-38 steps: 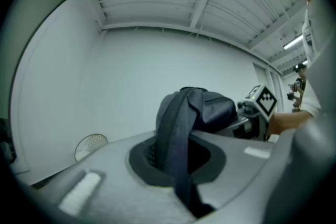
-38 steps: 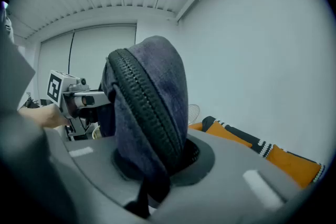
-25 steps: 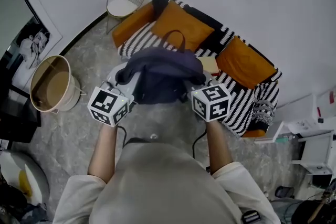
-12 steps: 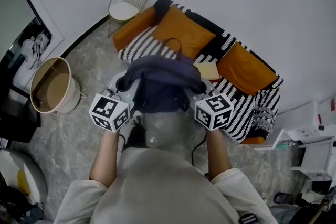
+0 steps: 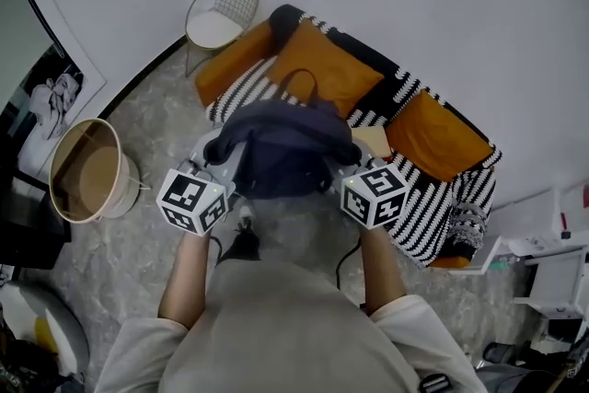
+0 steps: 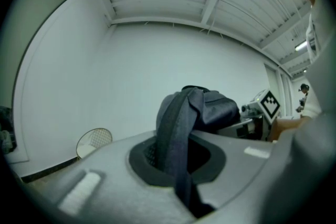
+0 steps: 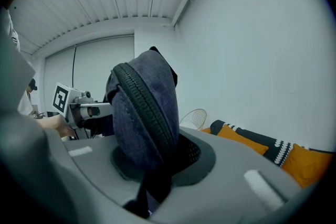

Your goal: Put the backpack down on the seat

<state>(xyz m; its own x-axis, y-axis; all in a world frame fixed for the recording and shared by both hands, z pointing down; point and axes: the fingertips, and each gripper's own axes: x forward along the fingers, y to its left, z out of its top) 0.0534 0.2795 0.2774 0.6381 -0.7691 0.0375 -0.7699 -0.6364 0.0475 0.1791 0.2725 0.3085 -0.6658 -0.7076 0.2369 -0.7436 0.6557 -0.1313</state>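
A dark navy backpack (image 5: 281, 149) hangs in the air between my two grippers, in front of a black-and-white striped sofa (image 5: 419, 184) with orange cushions. My left gripper (image 5: 219, 163) is shut on a dark strap of the backpack (image 6: 176, 139). My right gripper (image 5: 339, 167) is shut on the zippered side of the backpack (image 7: 147, 113). The bag's brown top handle (image 5: 304, 78) stands up over the seat's front edge. The fingertips of both grippers are hidden under the fabric in the head view.
A round wire side table (image 5: 219, 9) stands left of the sofa. A beige round bin (image 5: 87, 170) sits on the marble floor at the left. A small book or box (image 5: 375, 141) lies on the sofa seat. White shelving (image 5: 552, 244) is at the right.
Both grippers and the backpack have moved forward toward the sofa, and the bag now hangs a little closer to the seat's front edge.
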